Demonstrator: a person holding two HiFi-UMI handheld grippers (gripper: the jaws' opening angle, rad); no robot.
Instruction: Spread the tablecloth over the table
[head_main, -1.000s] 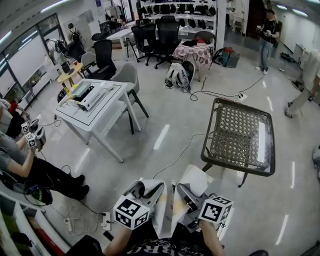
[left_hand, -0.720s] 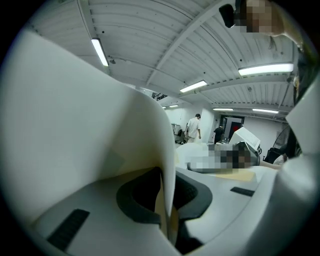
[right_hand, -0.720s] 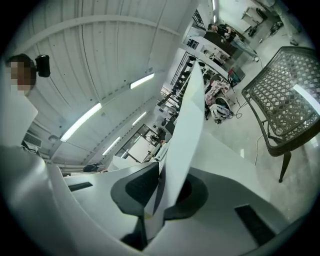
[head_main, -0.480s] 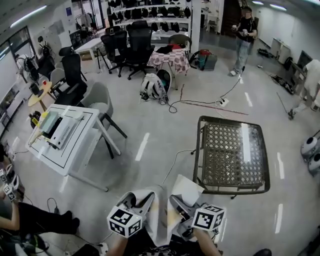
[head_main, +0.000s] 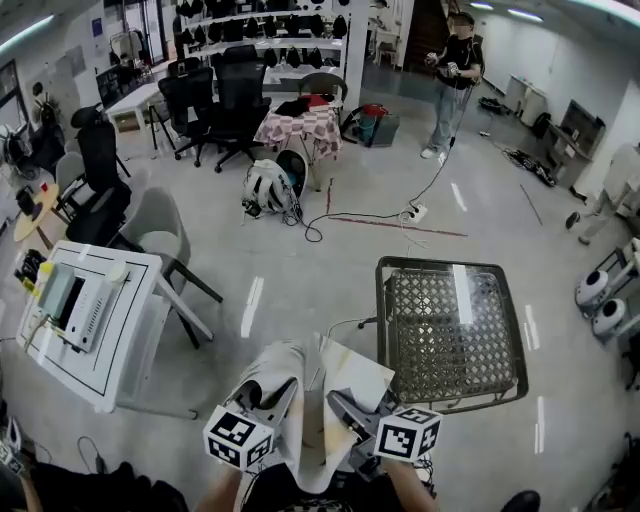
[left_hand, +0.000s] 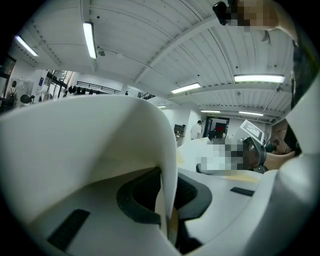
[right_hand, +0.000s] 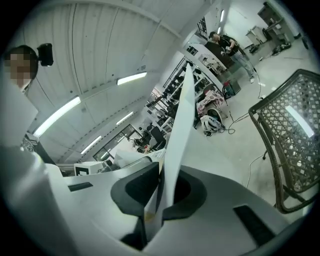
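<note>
A white tablecloth (head_main: 320, 395) hangs folded between my two grippers at the bottom of the head view. My left gripper (head_main: 272, 392) is shut on one edge of it; the cloth (left_hand: 115, 150) billows over that gripper's view and runs down between the jaws. My right gripper (head_main: 350, 408) is shut on the other edge, where the cloth (right_hand: 181, 130) rises as a thin sheet from between the jaws. The table (head_main: 448, 330), a dark metal frame with a woven lattice top, stands just ahead and to the right, bare. It also shows at the right of the right gripper view as the table (right_hand: 292, 130).
A white desk (head_main: 85, 320) with devices on it stands to the left, a grey chair (head_main: 160, 235) beside it. Cables (head_main: 340, 215) and a backpack (head_main: 268, 185) lie on the floor ahead. A person (head_main: 450, 75) stands far off; office chairs and a covered table fill the back.
The whole view has swung left to right: the white desk slid left, the lattice table came nearer and more central. Both grippers kept their hold on the cloth.
</note>
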